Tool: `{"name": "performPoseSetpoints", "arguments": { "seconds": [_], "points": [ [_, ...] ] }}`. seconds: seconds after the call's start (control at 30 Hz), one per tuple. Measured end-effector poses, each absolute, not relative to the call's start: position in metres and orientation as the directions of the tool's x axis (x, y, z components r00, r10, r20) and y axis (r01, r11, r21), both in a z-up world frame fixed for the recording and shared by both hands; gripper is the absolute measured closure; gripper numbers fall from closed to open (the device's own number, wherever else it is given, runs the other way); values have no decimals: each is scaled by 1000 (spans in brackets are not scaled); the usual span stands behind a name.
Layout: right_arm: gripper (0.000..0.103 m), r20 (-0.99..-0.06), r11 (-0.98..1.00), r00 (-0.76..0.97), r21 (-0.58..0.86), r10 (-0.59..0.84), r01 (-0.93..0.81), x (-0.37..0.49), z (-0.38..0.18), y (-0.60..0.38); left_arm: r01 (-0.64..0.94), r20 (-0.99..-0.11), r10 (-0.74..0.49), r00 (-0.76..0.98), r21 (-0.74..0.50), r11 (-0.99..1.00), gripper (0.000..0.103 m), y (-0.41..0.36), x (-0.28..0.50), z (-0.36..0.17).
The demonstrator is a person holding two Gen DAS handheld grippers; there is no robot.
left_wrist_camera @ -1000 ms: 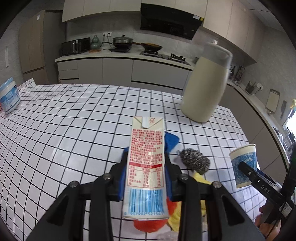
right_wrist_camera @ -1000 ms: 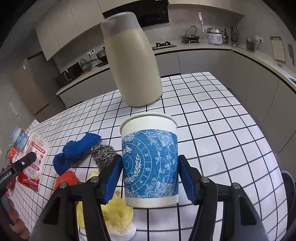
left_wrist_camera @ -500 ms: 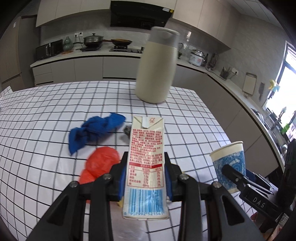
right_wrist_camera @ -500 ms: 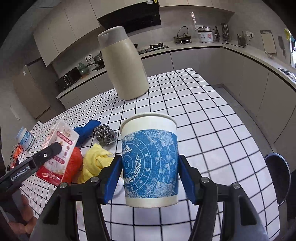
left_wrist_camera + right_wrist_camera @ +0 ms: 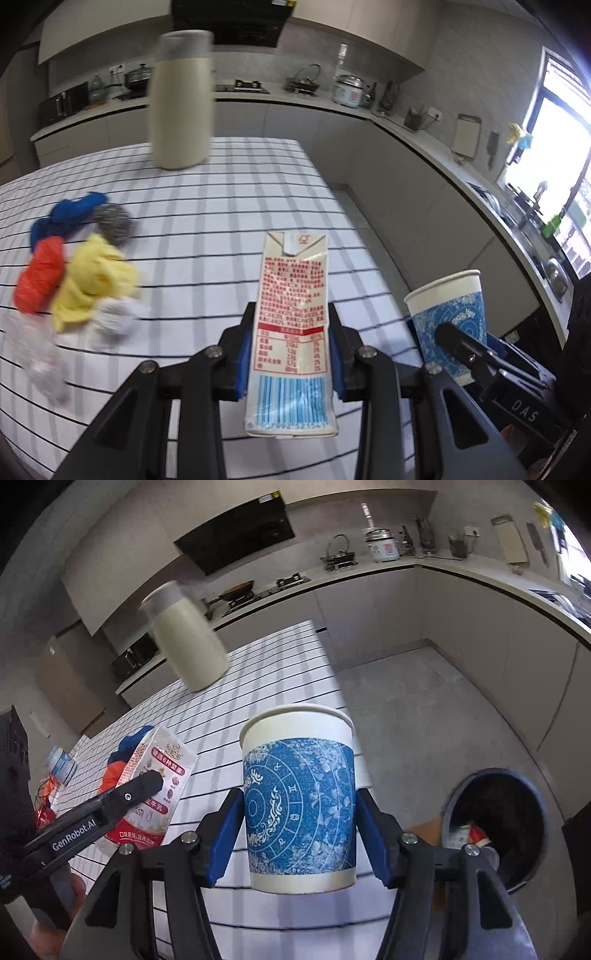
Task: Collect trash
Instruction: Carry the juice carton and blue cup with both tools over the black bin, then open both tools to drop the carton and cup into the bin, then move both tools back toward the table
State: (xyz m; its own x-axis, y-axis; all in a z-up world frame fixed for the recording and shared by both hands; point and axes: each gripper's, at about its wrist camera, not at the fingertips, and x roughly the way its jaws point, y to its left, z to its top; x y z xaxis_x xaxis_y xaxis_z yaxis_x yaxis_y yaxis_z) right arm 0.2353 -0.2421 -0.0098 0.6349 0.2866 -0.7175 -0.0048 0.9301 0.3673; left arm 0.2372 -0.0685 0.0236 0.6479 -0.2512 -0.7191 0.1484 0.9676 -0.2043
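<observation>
Right wrist view shows the right gripper [image 5: 299, 805] squeezing a blue paper cup [image 5: 298, 797] from both sides. The trash bin [image 5: 495, 819] sits on the floor just beyond it. If the cup drops too soon, I think it could hit the rim and bounce out. The left gripper [image 5: 291, 358] pinches a milk carton [image 5: 293, 332] over the checked table [image 5: 221, 206]. Rags and a steel scrubber [image 5: 112, 223] lie farther back.

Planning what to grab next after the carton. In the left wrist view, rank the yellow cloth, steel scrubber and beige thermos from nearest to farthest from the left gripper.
1. Yellow cloth, on the table to the left of the left gripper.
2. Steel scrubber, farther back on the left, beside the blue cloth.
3. Beige thermos, upright at the table's far edge.
</observation>
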Motion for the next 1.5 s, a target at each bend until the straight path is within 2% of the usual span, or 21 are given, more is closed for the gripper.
{"name": "performPoseSetpoints", "arguments": {
  "seconds": [0.33,0.5,0.7,0.87,0.9,0.93,1.0,1.03,1.17,1.5],
  "points": [
    [40,-752,925,643,336,148,179,199,-46,-427,321,-742,-395,542,-251,913,68,-239,234,-8],
    [40,-794,916,596,321,121,242,192,-86,-481,335,-789,-385,479,-241,911,68,-287,240,-47],
    [40,-831,907,532,337,160,254,206,-141,-516,298,-852,-346,393,-239,924,68,-319,246,-103],
    [33,-848,894,490,364,202,262,220,-182,-534,292,-880,-313,358,-213,932,67,-342,253,-132],
    [29,-856,895,476,359,202,266,223,-189,-537,289,-884,-311,350,-214,933,65,-345,256,-138],
    [20,-862,898,470,346,190,271,225,-195,-540,289,-888,-314,335,-221,932,59,-348,258,-141],
    [18,-866,901,469,333,175,278,227,-202,-543,291,-901,-309,305,-221,931,46,-356,263,-149],
    [18,-867,900,470,326,163,289,226,-204,-546,292,-904,-301,302,-212,932,43,-359,265,-150],
    [18,-851,894,506,329,142,303,218,-191,-554,286,-900,-297,320,-207,936,42,-364,265,-135],
    [18,-828,905,551,310,106,292,208,-124,-546,259,-858,-248,450,-140,956,42,-339,244,-43]
  ]
}}
